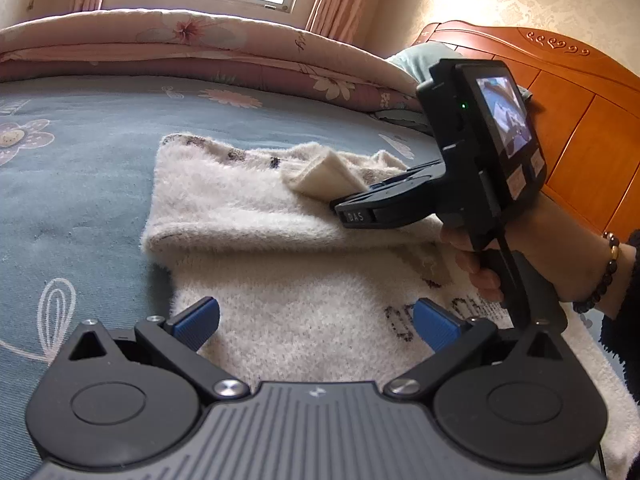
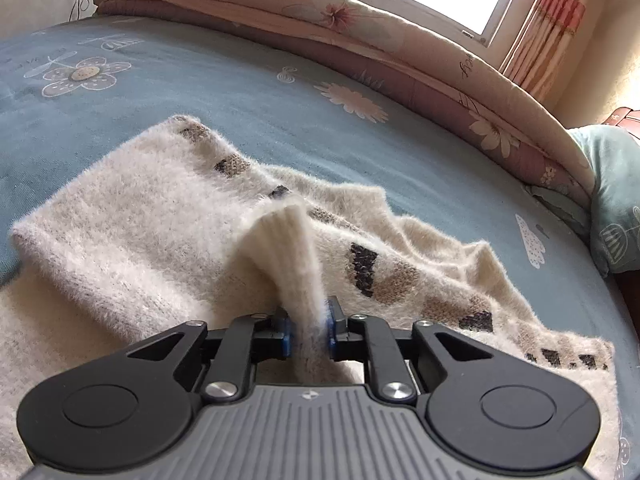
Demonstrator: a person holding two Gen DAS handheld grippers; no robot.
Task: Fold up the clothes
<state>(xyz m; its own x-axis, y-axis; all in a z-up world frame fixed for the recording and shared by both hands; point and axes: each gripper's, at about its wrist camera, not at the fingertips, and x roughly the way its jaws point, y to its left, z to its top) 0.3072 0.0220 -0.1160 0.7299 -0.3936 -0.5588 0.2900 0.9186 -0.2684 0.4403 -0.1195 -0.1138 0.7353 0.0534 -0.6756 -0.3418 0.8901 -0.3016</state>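
Left wrist view: "DAS" printed on right gripper (image 1: 362, 196), seemingly still pinching fuzzy cream sweater (image 1: 280, 216) cuff on blue floral bedsheet (image 1: 80, 184). Left gripper (image 1: 316, 326) gapes empty at six o'clock.

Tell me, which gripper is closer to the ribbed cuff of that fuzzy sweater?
Right. The right gripper has the cuff between its blue pads, above the folded sweater. The left gripper is open and hangs over the sweater's near part, well short of the cuff.
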